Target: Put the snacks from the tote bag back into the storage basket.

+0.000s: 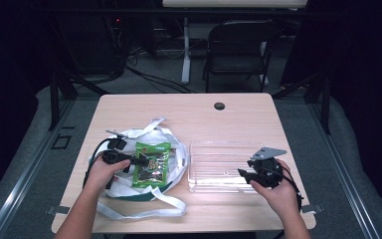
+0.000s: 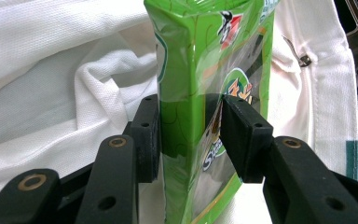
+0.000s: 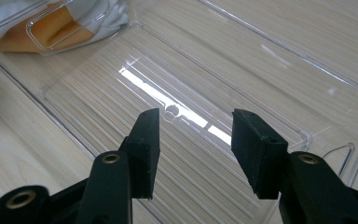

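You clamped left claw (image 2: 191,135) on green snack packet (image 1: 152,163) atop white bag (image 1: 129,135) | packet light, crinkly, slippery; pinch its edge | right claw (image 3: 196,149) apart over clear tray (image 1: 219,149), right of bag.

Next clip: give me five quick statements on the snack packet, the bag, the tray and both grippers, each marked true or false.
1. The left gripper has its jaws on either side of the green foil snack packet. True.
2. That packet lies in the clear plastic tray. False: it is on the white cloth bag.
3. The right gripper holds a packet. False: nothing is between its jaws.
4. The right gripper is over the tray. True.
5. The tray sits left of the bag. False: right of it.
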### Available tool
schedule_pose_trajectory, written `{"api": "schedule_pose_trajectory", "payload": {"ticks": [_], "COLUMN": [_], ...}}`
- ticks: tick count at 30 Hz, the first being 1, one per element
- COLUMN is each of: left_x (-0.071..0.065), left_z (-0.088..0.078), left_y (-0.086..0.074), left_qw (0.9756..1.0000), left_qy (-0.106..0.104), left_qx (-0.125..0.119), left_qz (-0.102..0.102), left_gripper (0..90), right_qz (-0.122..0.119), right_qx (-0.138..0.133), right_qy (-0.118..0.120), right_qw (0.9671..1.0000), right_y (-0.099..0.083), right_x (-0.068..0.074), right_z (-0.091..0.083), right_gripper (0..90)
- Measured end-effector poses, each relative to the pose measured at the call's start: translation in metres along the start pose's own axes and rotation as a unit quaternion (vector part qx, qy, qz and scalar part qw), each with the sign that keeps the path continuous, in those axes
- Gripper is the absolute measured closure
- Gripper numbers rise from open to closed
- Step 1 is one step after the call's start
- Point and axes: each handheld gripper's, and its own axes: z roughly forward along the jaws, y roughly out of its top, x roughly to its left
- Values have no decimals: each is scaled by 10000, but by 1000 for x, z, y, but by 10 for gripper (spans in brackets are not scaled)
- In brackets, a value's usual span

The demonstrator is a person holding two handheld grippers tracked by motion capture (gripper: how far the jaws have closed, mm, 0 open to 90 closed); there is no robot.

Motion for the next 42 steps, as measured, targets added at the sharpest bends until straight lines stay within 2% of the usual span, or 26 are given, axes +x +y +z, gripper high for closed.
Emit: {"api": "schedule_pose_trajectory", "payload": {"ticks": [7,15,18,21,25,30,31,33,35,37,38,41,42], "left_x": [1,3,5,5,4,4,4,4,2,1,-1,-4,-6], "left_z": [-4,-13,-17,-20,-24,-31,-31,-34,-37,-38,-40,-41,-42], "left_y": [0,-1,-3,-4,-6,-8,-8,-8,-9,-9,-8,-8,-8], "left_qw": [9999,9993,9989,9987,9983,9972,9972,9967,9957,9953,9944,9936,9930], "left_qy": [-95,-349,-443,-456,-404,-301,-301,-311,-327,-321,-293,-237,-216], "left_qx": [65,-11,-118,-155,-280,-590,-590,-659,-793,-832,-907,-981,-1032], "left_qz": [100,163,134,160,302,349,349,345,355,389,462,509,534], "left_gripper": [652,710,721,723,722,722,722,722,722,722,721,722,722], "right_qz": [28,-22,-6,10,-57,-123,-123,-129,-157,-126,-236,-265,-362], "right_qx": [-30,1,-16,-44,-13,-41,-41,-18,139,141,227,287,409], "right_qy": [12,8,6,22,37,12,12,75,240,303,382,428,547], "right_qw": [10000,10000,10000,10000,10000,9999,9999,9999,9995,9994,9987,9983,9970], "right_y": [-1,0,0,1,2,3,3,4,7,9,14,19,24], "right_x": [-1,-1,-2,-3,-2,-1,-1,-2,-2,-1,-1,-1,-1], "right_z": [-1,1,1,2,3,3,3,4,3,3,1,2,2], "right_gripper": [521,516,516,516,516,520,520,529,533,534,534,540,543]}}
